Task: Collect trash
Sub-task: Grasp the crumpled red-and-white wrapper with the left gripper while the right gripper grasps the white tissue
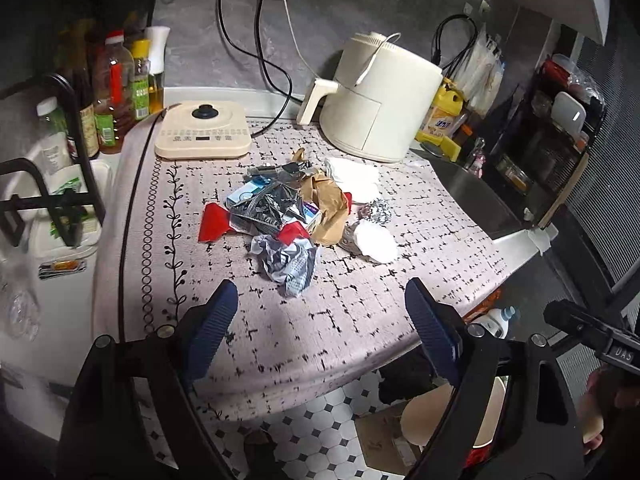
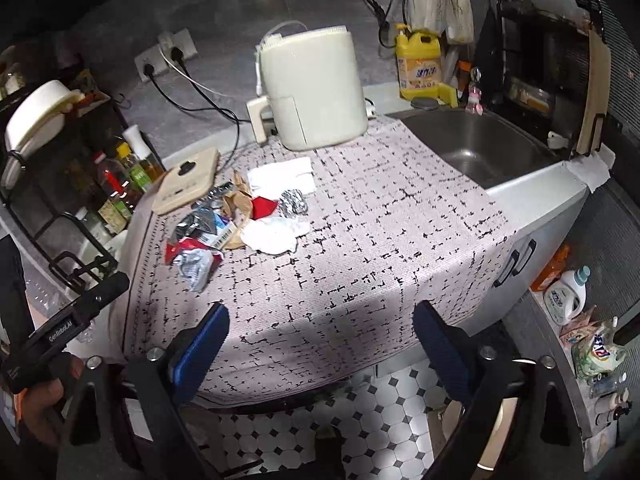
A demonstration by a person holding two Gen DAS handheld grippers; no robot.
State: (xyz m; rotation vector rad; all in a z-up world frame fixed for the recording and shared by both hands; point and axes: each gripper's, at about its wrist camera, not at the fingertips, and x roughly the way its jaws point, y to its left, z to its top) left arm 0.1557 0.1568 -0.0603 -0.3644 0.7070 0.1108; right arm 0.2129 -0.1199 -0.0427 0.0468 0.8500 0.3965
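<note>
A pile of trash (image 1: 288,208) lies mid-table on the patterned cloth: a crumpled printed paper (image 1: 290,264), red wrappers (image 1: 214,222), a brown paper bag (image 1: 326,204), white tissues (image 1: 376,240) and a foil ball (image 1: 378,210). The same pile shows in the right wrist view (image 2: 240,220), with the crumpled paper (image 2: 196,266) nearest. My left gripper (image 1: 320,332) is open and empty over the table's near edge, short of the crumpled paper. My right gripper (image 2: 320,354) is open and empty, over the near edge to the right of the pile.
A cream air fryer (image 1: 376,96) and an induction cooker (image 1: 202,130) stand behind the pile. Bottles (image 1: 116,92) stand at the left, a sink (image 2: 480,148) at the right. A bin (image 1: 452,416) stands on the tiled floor below the table edge.
</note>
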